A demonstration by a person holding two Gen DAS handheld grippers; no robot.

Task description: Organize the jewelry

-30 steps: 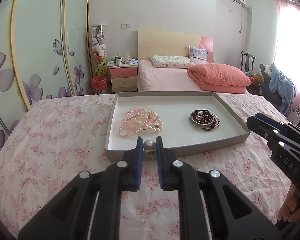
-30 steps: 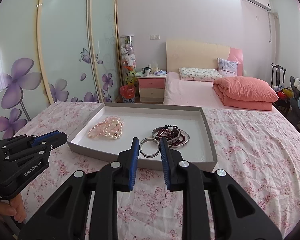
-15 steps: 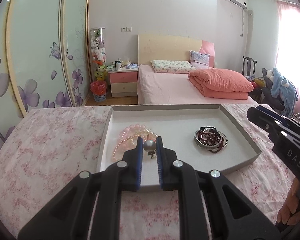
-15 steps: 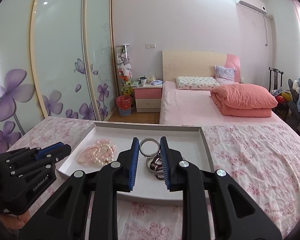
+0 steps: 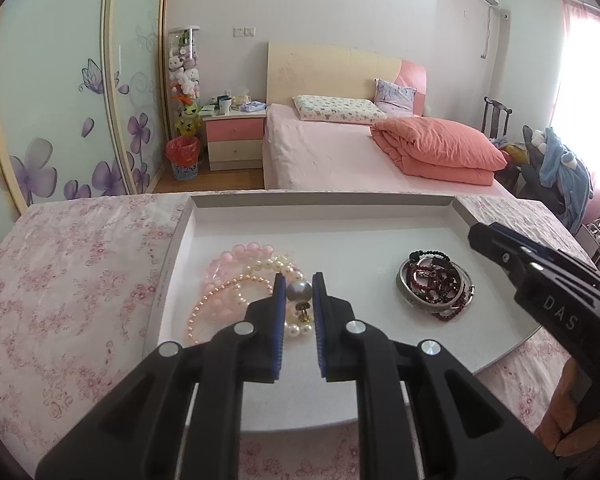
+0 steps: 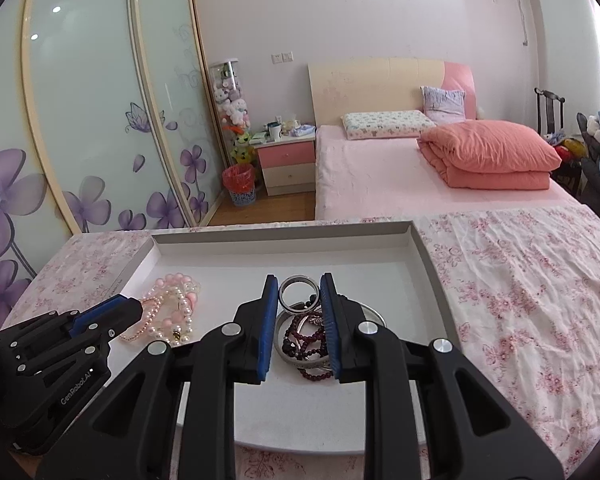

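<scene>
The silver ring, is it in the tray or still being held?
Held. The silver ring sits pinched between the right gripper fingers, above the tray.

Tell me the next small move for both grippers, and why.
Probably lower both a little, then open. The left gripper pinches a grey pearl piece above the pink pearl pile; the right gripper clamps a silver ring above the dark bangles in the tray.
</scene>
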